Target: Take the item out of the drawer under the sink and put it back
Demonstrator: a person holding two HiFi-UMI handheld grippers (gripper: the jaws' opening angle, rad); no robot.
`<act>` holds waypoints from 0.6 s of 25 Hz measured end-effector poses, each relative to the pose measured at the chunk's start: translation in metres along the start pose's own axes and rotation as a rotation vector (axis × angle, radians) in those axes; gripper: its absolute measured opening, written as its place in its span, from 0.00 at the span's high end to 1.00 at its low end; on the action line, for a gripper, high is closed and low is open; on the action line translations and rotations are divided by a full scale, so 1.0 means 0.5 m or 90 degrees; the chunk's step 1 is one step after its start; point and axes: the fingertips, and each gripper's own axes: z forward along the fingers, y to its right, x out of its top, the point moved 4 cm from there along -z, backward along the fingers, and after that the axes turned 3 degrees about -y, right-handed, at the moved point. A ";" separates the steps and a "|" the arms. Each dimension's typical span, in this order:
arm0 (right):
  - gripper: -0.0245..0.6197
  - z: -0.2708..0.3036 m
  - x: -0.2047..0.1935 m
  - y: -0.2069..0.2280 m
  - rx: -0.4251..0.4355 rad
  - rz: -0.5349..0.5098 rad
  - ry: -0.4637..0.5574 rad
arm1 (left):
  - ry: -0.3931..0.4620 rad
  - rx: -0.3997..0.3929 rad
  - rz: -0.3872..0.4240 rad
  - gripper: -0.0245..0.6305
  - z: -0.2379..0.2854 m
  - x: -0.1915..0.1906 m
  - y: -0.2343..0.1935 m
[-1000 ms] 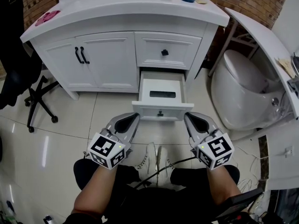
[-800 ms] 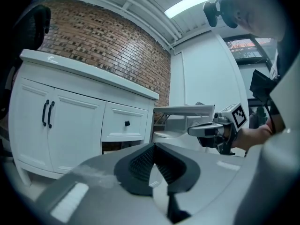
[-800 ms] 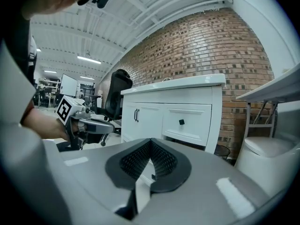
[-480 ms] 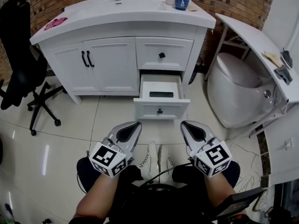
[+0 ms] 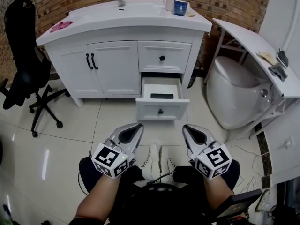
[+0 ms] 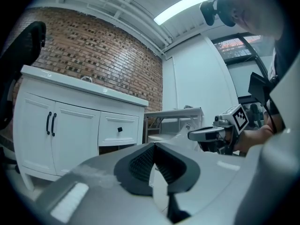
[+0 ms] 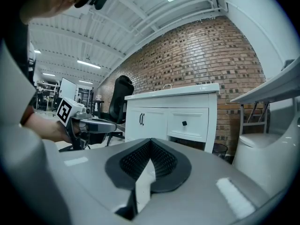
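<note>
While both grippers are hovering low over the tiled floor, the white vanity cabinet (image 5: 117, 69) is standing well ahead of their fingertips, filling the far side of the head view. Off beyond the right gripper's fingers, farther right, a white toilet (image 5: 234, 95) is sitting under a white side table (image 5: 248, 46). Out past the left gripper's fingers, far to the left, a black office chair (image 5: 23, 74) is standing on the tiles.

Straight ahead of the fingertips, roughly between the lines of the two grippers, the lower drawer (image 5: 162, 111) is hanging pulled out from the cabinet, its front panel facing the fingers and well apart from them. The left gripper (image 5: 137, 126) is pointing toward the drawer's left side with its fingers pressing together on nothing. The right gripper (image 5: 186, 128) is pointing toward the drawer's right side, its fingers likewise meeting with nothing between them.

Behind the fingers, between the two grippers, the person's white shoes (image 5: 157, 161) are resting on the floor.

The black item (image 5: 162, 96) is lying flat inside the open drawer, ahead of both sets of fingertips and untouched by either. Far beyond the fingers, a blue cup (image 5: 180, 7) is standing on the countertop.
</note>
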 end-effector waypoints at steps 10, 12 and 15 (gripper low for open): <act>0.95 -0.009 -0.004 0.006 -0.006 0.007 -0.001 | 0.001 -0.001 -0.005 0.95 0.010 0.000 0.002; 0.95 -0.006 -0.005 0.006 -0.005 0.009 -0.002 | -0.001 0.000 -0.006 0.95 0.011 0.000 0.000; 0.95 -0.004 -0.009 0.007 -0.002 0.011 -0.004 | -0.004 0.002 -0.004 0.95 0.012 -0.001 -0.002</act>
